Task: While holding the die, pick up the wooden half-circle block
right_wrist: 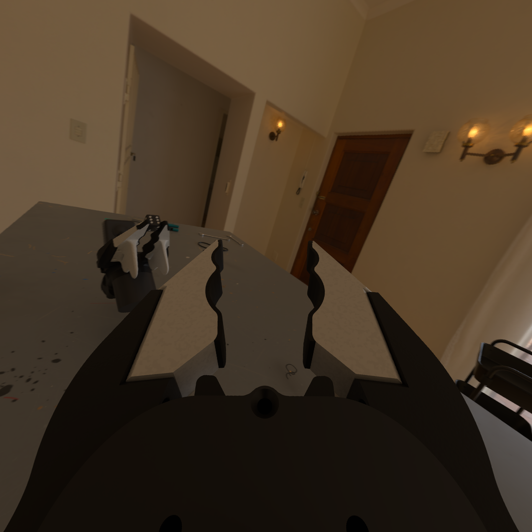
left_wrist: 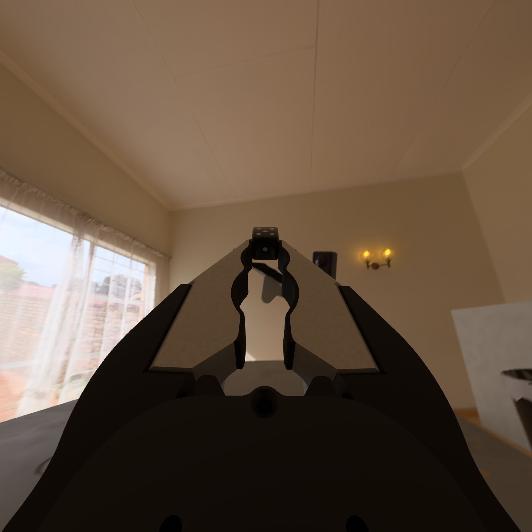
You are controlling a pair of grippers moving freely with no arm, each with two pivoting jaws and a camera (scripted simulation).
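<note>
My left gripper (left_wrist: pixel 265 250) is shut on a black die with white pips (left_wrist: pixel 265 243), held at the fingertips and raised above the table, pointing up toward the far wall. The right wrist view shows this same gripper (right_wrist: pixel 152 226) at the left, tilted up over the table with the die (right_wrist: pixel 153 220) between its tips. My right gripper (right_wrist: pixel 264 244) is open and empty, held above the grey table (right_wrist: pixel 57 302). The wooden half-circle block is not in either view.
A dark cup-like container (right_wrist: pixel 134 290) stands under the left gripper. Thin metal tools (right_wrist: pixel 218 236), a black ring (right_wrist: pixel 203 244) and a teal item (right_wrist: pixel 173 228) lie at the table's far end. A black chair (right_wrist: pixel 501 371) stands at the right. A white board (left_wrist: pixel 495 354) leans at the right.
</note>
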